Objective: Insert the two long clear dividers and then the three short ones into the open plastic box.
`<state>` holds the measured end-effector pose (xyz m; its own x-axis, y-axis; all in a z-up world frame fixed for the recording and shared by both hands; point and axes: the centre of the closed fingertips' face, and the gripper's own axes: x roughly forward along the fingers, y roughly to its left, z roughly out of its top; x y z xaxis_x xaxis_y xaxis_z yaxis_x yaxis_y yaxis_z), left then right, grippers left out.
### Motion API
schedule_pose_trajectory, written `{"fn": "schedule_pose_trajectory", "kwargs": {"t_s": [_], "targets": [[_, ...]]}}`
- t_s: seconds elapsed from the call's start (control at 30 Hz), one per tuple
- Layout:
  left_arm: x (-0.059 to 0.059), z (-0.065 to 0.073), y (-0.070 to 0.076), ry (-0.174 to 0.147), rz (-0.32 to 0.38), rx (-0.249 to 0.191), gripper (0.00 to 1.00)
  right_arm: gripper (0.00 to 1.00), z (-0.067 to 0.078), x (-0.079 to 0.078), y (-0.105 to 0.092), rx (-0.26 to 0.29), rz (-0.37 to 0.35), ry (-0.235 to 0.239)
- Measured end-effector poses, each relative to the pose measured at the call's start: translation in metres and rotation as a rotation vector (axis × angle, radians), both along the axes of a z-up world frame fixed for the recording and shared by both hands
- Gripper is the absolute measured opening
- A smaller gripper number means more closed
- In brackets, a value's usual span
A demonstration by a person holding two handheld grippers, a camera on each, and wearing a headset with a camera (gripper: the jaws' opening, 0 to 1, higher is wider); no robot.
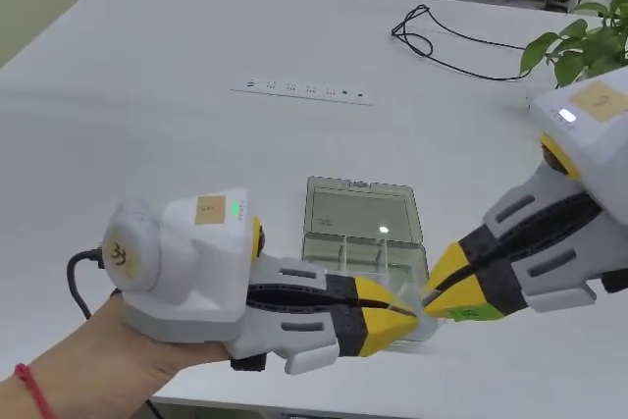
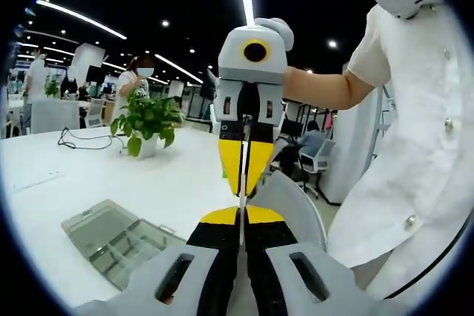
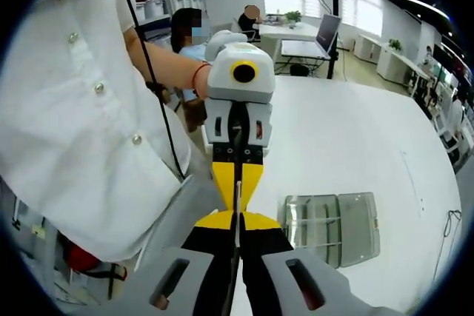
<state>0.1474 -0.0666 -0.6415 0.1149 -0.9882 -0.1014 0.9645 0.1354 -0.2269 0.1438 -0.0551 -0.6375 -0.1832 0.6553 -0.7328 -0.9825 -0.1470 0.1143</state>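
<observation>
Tongs: left gripper [image 1: 405, 315] and right gripper [image 1: 430, 293] tip to tip, both jaw pairs clamped on one clear divider [image 2: 242, 202], seen edge-on. 
Just below and beyond tips: box [image 1: 324, 252], open, lid [image 1: 363, 205] flat behind. 
On left gripper: tan sticker [image 1: 210, 209], writing unreadable. 
Near right gripper tip: green label [image 1: 471, 313], unreadable. 
Well beyond box: power strip [image 1: 304, 90], cable [image 1: 442, 46], plant [image 1: 579, 46].

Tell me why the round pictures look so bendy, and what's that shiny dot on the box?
Left gripper view: the fisheye lens curves the ceiling light strip, and the clear divider in the left tongs is edge-on, just a thin line. Right gripper view: the white table edge bows. Head view: straight lines, and the dot is light glare on the plastic box lid.
</observation>
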Motion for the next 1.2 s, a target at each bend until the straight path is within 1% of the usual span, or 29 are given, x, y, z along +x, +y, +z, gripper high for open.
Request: {"fn": "schedule_pose_trajectory", "kwargs": {"t_s": [0.2,0.5,0.7,0.93,1.2], "targets": [[-0.001,0.000,0.001,-0.003,0.012,-0.002,0.00,0.02,0.001,-0.002,0.001,0.003,0.006,-0.006],[-0.001,-0.002,0.003,0.005,0.029,0.006,0.00,0.02,0.000,-0.002,0.003,0.001,0.006,-0.017],[0.001,-0.005,0.005,0.015,0.048,0.012,0.05,0.02,0.000,0.002,0.001,-0.001,-0.002,-0.028],[0.006,-0.012,0.011,0.029,0.083,0.033,0.12,0.02,0.001,0.011,-0.006,-0.007,-0.024,-0.042],[0.015,-0.020,0.024,0.034,0.130,0.058,0.21,0.02,-0.001,0.029,-0.017,-0.029,-0.070,-0.067]]}}
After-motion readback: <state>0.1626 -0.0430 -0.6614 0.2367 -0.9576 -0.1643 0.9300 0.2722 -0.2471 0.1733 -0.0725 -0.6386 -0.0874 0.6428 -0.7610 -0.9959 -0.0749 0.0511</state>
